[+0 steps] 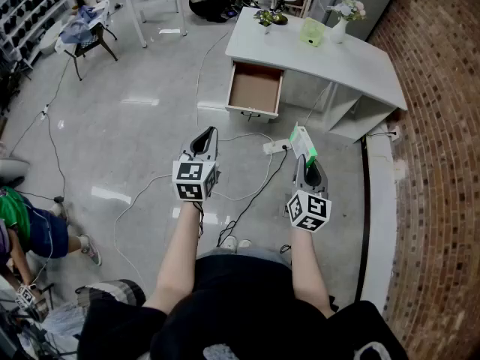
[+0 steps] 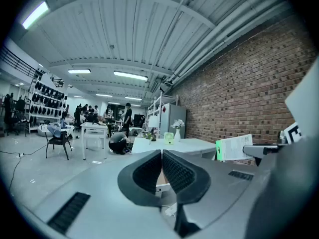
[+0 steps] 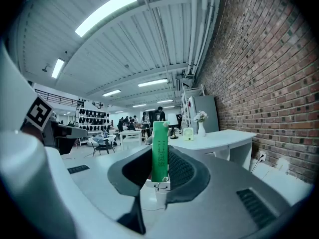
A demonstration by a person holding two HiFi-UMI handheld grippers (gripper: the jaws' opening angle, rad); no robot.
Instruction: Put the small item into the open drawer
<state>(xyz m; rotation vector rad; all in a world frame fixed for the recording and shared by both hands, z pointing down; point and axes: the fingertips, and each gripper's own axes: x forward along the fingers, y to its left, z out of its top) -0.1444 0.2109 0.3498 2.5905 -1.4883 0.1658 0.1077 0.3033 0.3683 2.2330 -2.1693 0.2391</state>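
The green-and-white carton (image 3: pixel 160 151) stands upright between the jaws of the right gripper (image 3: pixel 162 157), whose ribbed pads press on its two broad faces, so this claw is clamped on it. That view shows only the carton's narrow green edge. The left gripper view catches it from the side (image 2: pixel 234 147) as a flat white panel with a green end, poking out past the right gripper. The left gripper (image 2: pixel 162 153) has its jaws closed tip to tip with nothing between them. From the head view, both claws are held out side by side over the grey floor, left gripper (image 1: pixel 205 137) and right gripper (image 1: pixel 306 158), with the carton (image 1: pixel 302 142) tilted at the right one's tip. Only this view looks down into the drawer (image 1: pixel 255 87), pulled open from the white desk (image 1: pixel 352 62) well ahead of the carton, its brown bottom bare. A vase of flowers (image 1: pixel 341 19) stands on the desk, a white power strip (image 1: pixel 274 147) lies on the floor near the carton, and a brick wall (image 1: pixel 442 126) runs along the right.
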